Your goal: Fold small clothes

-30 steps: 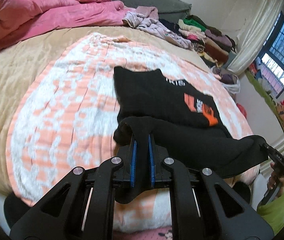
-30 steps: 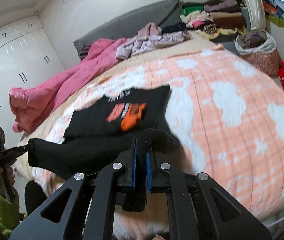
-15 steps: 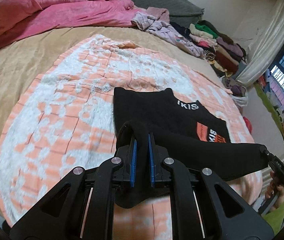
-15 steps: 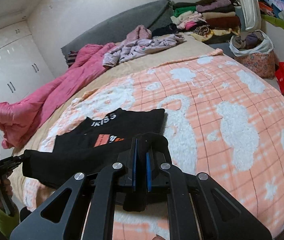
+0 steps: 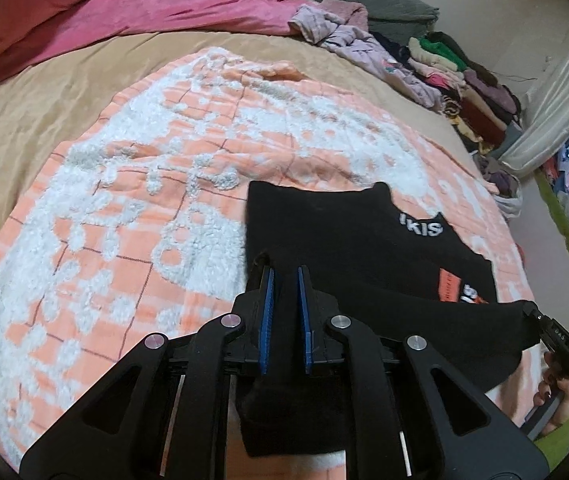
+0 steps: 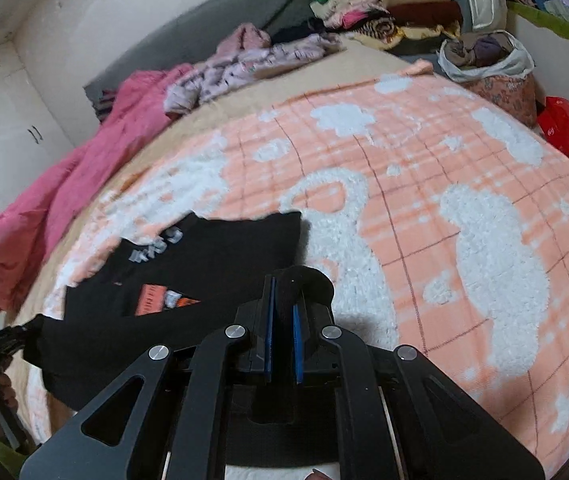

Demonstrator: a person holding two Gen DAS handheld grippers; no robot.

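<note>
Fold half made: I have left gripper (image 5: 283, 312) and right gripper (image 6: 282, 312) fingers clamped on the black shirt's (image 5: 348, 236) hem, carried partway over the bed blanket (image 5: 132, 184); laying down remains.

My left camera sits on left hand-held gripper (image 5: 283, 316), looks forward and down along its fingers, very close to black shirt (image 5: 368, 248), over orange-white blanket (image 5: 132, 208) on bed. Far end shows pink quilt (image 5: 124, 4). My right camera sits on right hand-held gripper (image 6: 282, 316), looks same way, down and forward, just as close. Both views share shirt, blanket, pink quilt, clothes pile (image 6: 388, 4). Each camera sees other hand-held gripper at its edge: right one at right edge, left one at left edge.
</note>
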